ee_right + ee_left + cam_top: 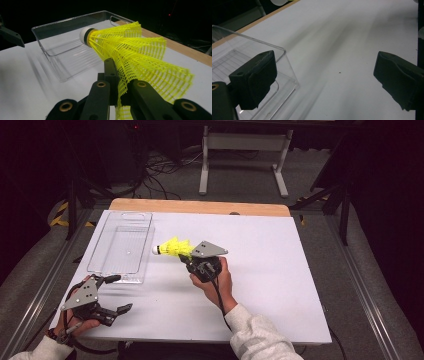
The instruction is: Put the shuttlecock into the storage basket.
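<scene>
Two black jaws of the right hand-held gripper are pinching the yellow mesh-skirted plastic shuttlecock, hiding its skirt edge, beside the clear plastic rectangular tray on the white table. Left hand-held gripper is gaping wide, holding nothing.

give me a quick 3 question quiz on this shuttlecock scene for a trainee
1. True or false: the right claw is shut on the skirt of the yellow shuttlecock.
2. Which way does the shuttlecock's white cork tip point: A) toward the clear plastic tray, B) toward the person, C) straight down?
3. In what state is the left claw, and is anything between its jaws?

Key:
1. True
2. A
3. Open, nothing between its jaws; it sits near the tray's near corner.
</scene>
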`<action>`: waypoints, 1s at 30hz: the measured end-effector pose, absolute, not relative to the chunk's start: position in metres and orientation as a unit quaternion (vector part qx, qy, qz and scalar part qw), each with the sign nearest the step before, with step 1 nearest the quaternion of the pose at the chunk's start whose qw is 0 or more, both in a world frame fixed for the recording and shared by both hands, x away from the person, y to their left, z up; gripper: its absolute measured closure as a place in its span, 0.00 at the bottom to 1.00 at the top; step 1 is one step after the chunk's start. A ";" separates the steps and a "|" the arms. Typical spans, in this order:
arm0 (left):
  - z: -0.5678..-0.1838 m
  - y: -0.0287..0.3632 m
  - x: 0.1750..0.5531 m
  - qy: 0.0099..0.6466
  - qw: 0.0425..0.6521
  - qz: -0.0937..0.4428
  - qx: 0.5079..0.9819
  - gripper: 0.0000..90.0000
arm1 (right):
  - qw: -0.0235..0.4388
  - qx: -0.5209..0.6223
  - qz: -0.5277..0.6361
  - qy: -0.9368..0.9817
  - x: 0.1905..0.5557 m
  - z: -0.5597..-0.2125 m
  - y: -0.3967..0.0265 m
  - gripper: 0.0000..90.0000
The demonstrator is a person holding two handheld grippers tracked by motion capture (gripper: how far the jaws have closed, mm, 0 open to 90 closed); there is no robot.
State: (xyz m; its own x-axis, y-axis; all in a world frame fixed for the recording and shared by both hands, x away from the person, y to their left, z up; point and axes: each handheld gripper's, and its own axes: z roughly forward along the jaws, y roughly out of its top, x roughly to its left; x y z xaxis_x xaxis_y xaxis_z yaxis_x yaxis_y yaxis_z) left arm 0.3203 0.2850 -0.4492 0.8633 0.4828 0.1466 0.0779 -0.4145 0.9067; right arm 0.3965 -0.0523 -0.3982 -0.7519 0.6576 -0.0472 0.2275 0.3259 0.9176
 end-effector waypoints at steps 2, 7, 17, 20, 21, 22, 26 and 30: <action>-0.450 0.284 0.320 0.171 0.514 0.195 0.818 0.06 | 0.211 0.280 0.509 0.786 0.399 -0.398 -0.049 0.98; -0.450 0.284 0.320 0.170 0.513 0.194 0.819 0.06 | 0.213 0.273 0.511 0.787 0.401 -0.397 -0.041 0.98; -0.450 0.284 0.320 0.169 0.515 0.192 0.818 0.07 | 0.207 0.259 0.512 0.793 0.407 -0.394 -0.026 0.98; -0.450 0.284 0.320 0.168 0.515 0.190 0.819 0.07 | 0.204 0.257 0.514 0.792 0.408 -0.393 -0.023 0.98; -0.450 0.284 0.320 0.168 0.515 0.189 0.819 0.07 | 0.204 0.256 0.515 0.792 0.408 -0.393 -0.022 0.98; -0.450 0.284 0.320 0.168 0.515 0.189 0.819 0.07 | 0.204 0.256 0.515 0.792 0.409 -0.392 -0.020 0.98; -0.450 0.284 0.319 0.170 0.517 0.189 0.817 0.07 | 0.202 0.252 0.514 0.795 0.410 -0.392 -0.014 0.98; -0.450 0.283 0.319 0.169 0.518 0.188 0.817 0.07 | 0.199 0.248 0.514 0.796 0.413 -0.392 -0.008 0.98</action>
State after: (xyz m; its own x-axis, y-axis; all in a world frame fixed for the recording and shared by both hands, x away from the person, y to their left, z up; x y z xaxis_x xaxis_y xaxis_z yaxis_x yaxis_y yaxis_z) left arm 0.3187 0.2834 -0.4499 0.8723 0.4706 0.1326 0.0808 -0.4062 0.9102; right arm 0.4128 -0.0085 -0.3923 -0.7979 0.5997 -0.0617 0.1905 0.3479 0.9180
